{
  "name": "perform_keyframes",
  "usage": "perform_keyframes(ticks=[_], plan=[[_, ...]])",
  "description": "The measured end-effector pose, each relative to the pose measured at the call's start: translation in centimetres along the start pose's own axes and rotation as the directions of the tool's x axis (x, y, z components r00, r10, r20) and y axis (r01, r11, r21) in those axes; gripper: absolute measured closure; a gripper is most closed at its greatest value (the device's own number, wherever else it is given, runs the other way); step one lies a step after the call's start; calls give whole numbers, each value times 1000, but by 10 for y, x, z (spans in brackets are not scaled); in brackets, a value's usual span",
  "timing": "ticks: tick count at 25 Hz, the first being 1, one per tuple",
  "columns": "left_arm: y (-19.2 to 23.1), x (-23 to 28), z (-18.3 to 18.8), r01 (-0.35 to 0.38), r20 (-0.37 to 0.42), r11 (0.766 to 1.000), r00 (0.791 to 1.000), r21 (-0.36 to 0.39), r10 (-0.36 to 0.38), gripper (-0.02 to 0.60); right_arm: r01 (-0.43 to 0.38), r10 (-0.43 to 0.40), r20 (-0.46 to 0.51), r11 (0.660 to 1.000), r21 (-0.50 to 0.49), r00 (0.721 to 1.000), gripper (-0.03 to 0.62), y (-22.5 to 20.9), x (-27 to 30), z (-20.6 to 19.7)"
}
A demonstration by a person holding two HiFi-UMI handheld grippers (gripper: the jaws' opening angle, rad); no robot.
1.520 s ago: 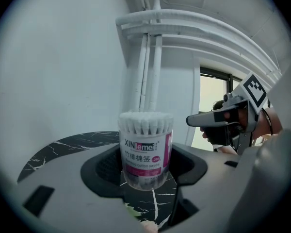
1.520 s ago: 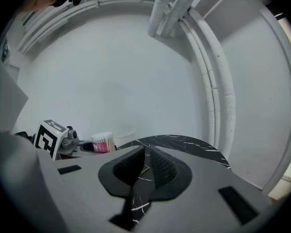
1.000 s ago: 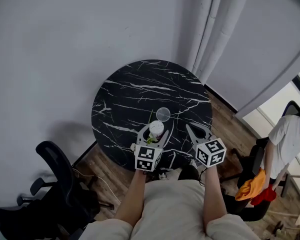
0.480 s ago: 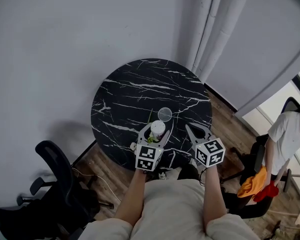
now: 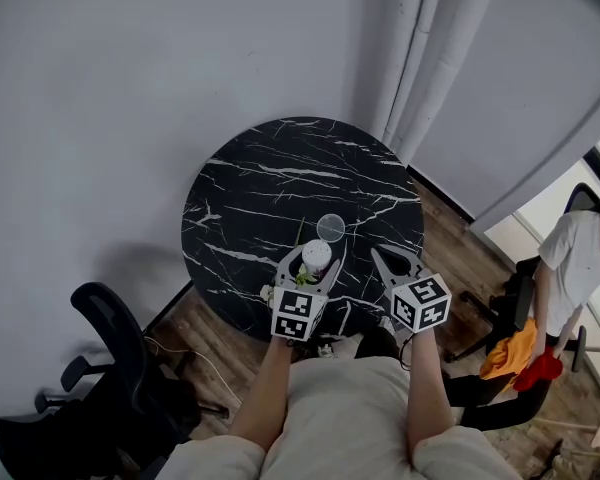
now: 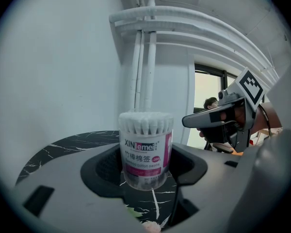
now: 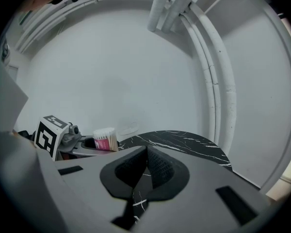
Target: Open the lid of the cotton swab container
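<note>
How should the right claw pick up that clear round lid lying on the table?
Probably by its rim: the lid lies flat and low on the table, so come from above, pinching one edge. The right claw must open first.

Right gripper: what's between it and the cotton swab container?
Head view: only one jaw of the left gripper, closed on the cotton swab container, and a strip of bare table. The right gripper is shut, empty.

Grey left hand-held gripper [image 5: 315, 254], right hand-held gripper [image 5: 380, 256], checkered marker cubes [image 5: 293, 314], pale shirt [image 5: 345, 408]
</note>
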State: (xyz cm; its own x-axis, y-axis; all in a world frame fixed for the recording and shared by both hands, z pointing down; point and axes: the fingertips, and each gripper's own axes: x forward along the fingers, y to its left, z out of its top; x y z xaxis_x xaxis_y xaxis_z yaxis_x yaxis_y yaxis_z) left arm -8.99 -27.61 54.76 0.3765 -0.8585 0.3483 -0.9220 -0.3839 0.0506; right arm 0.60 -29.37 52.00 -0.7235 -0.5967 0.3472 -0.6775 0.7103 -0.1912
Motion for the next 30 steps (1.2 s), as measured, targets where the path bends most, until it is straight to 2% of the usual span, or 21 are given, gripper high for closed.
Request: perform_keyframes(ticks=[21, 30], plan=[[-5, 2, -3, 6, -3, 1000, 1000, 15, -6, 316, -19, 19, -15, 1000, -9, 1000, 560, 1, 0, -7], [-3, 3, -3, 5, -5, 1000, 1000, 14, -5, 316, -49, 47, -40, 998, -48, 998, 560, 7, 6, -10]])
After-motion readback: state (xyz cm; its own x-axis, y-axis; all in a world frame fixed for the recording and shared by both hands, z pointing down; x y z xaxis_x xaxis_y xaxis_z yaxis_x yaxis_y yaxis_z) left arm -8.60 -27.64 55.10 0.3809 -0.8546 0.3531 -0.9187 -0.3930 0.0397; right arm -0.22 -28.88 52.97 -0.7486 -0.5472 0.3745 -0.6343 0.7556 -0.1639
